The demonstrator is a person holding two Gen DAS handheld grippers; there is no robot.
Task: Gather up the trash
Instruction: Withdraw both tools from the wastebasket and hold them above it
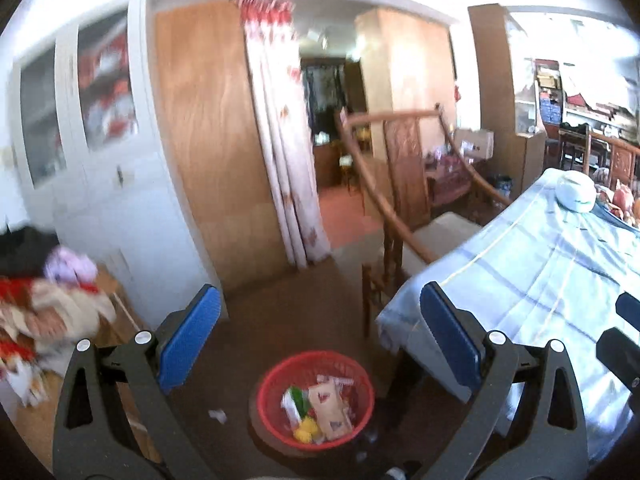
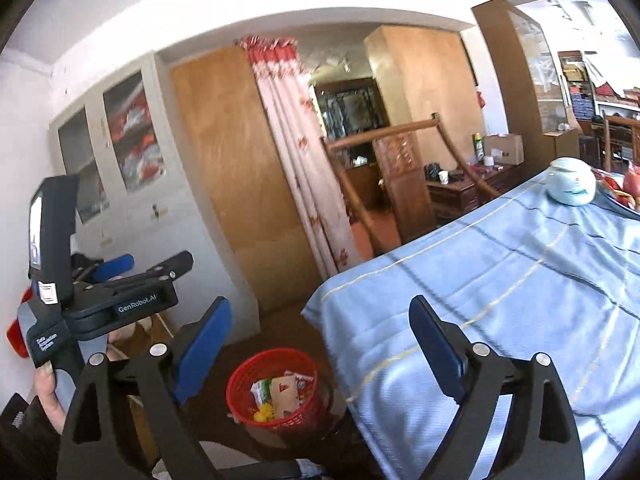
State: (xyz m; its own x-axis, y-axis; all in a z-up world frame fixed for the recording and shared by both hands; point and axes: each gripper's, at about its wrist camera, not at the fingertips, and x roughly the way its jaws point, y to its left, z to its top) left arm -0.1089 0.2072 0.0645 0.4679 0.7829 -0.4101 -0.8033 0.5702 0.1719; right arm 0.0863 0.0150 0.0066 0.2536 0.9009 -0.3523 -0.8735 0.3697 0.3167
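Observation:
A red plastic basket (image 1: 316,400) stands on the dark floor by the table corner, holding several wrappers and a yellow scrap; it also shows in the right wrist view (image 2: 276,390). A small white scrap (image 1: 218,415) lies on the floor left of the basket. My left gripper (image 1: 320,336) is open and empty, held above the basket. My right gripper (image 2: 320,344) is open and empty, above the basket too. The left gripper (image 2: 120,272) also shows at the left of the right wrist view, held in a hand.
A table with a blue cloth (image 2: 500,280) fills the right side, with a white round pot (image 2: 572,186) at its far end. A wooden chair (image 1: 404,200) stands by the table. A white cabinet (image 1: 100,160) and a pile of clothes (image 1: 52,308) are at the left.

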